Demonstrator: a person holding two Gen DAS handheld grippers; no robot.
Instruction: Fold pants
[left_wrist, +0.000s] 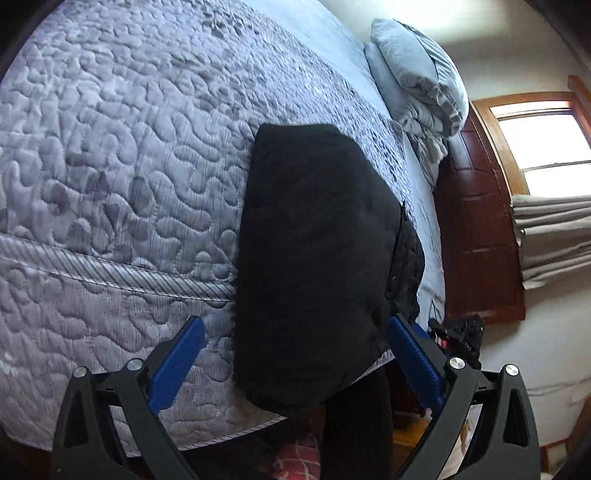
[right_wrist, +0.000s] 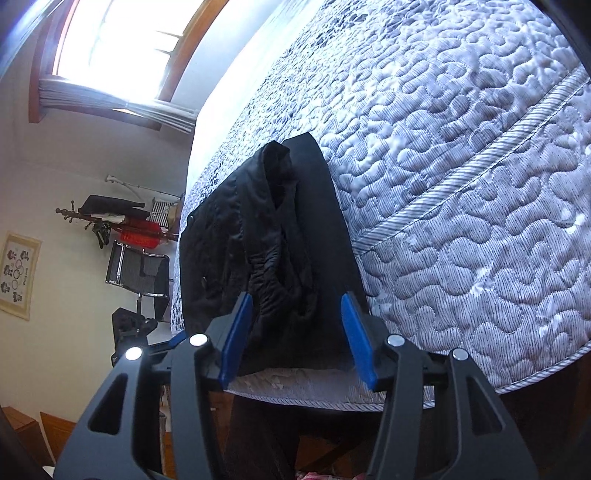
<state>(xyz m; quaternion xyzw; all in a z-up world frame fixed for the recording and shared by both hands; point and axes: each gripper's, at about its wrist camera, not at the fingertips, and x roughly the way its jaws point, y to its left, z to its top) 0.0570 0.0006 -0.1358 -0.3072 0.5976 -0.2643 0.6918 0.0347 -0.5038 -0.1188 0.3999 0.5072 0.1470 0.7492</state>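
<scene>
Black pants lie folded in a thick stack on the quilted mattress, reaching to its near edge. My left gripper is open wide, its blue pads on either side of the stack's near end and clear of the cloth. In the right wrist view the pants show a rumpled waistband on top. My right gripper hovers open over their near end, with the cloth between the pads and not pinched.
Grey pillows and a bundled duvet sit at the far end of the bed by a dark wooden panel. A chair and a cluttered rack stand by the wall. A person's dark trouser leg is below the mattress edge.
</scene>
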